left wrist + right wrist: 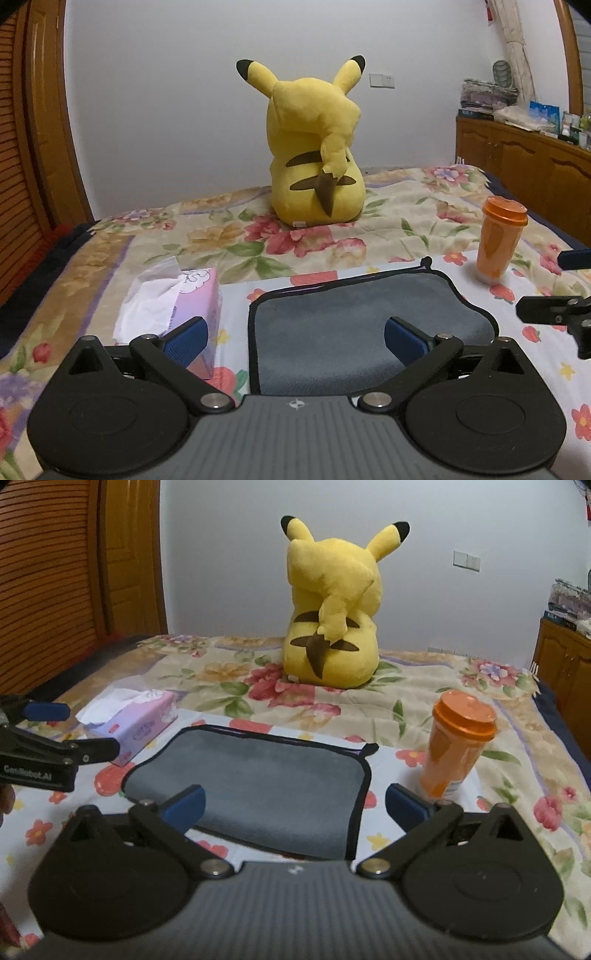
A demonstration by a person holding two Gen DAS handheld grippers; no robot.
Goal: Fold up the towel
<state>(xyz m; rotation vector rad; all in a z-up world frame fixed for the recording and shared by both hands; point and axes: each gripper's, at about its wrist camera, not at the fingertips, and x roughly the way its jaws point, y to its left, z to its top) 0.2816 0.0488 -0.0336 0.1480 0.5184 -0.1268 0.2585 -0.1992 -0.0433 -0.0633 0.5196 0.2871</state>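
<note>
A grey microfibre towel with black piping [347, 325] lay flat on the floral bedspread [388, 221], between a pink tissue box [192, 299] on the left and an orange lidded cup [498, 240] on the right. The left gripper [295, 341] and right gripper [293, 806] hovered at its near edge, both spread wide and grasping nothing.

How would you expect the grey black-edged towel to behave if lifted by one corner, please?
The grey black-edged towel looks thin and plush, so it is probably light and would likely droop. Its wavy border suggests that it is floppy and may bunch if pushed.
</note>
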